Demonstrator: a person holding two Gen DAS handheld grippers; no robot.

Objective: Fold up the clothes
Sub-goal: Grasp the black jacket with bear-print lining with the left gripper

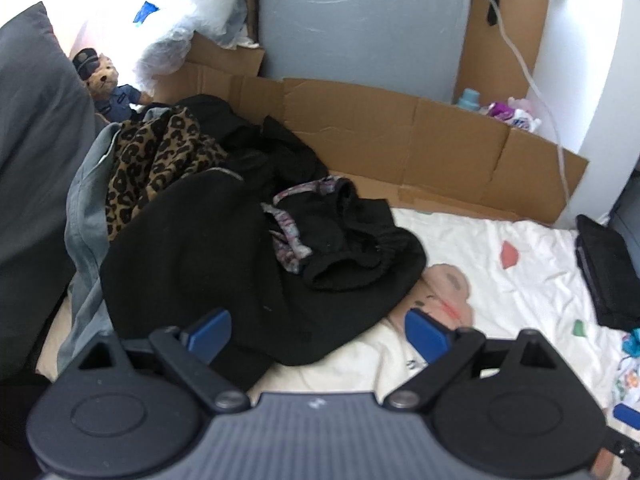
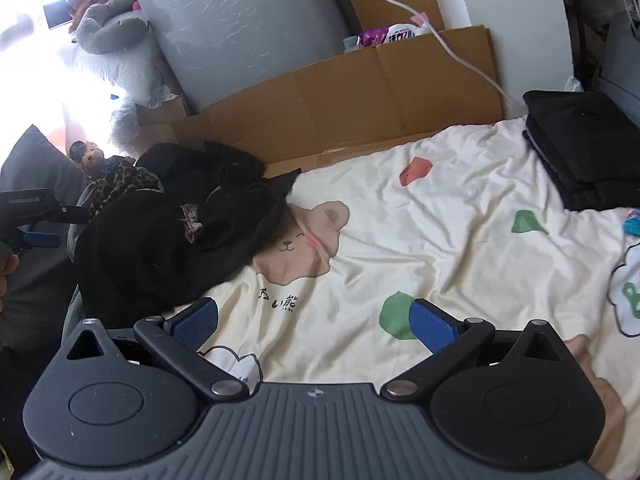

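A pile of unfolded clothes (image 1: 208,248) lies on the bed's left side: a big black garment, black shorts with a patterned waistband (image 1: 340,232), a leopard-print piece (image 1: 160,160) and a grey-blue one (image 1: 86,208). The pile also shows in the right wrist view (image 2: 160,248). My left gripper (image 1: 318,334) is open and empty, just above the pile's near edge. My right gripper (image 2: 314,324) is open and empty over the bare cream sheet (image 2: 400,248). A folded black stack (image 2: 588,148) sits at the far right, also in the left wrist view (image 1: 608,268).
Flattened cardboard (image 1: 400,140) lines the bed's far edge before a grey wrapped mattress (image 1: 360,20). A teddy bear (image 1: 108,88) and a grey pillow (image 1: 36,140) sit at the left. A white cable (image 2: 440,40) hangs over the cardboard. The left gripper shows at the right wrist view's left edge (image 2: 36,236).
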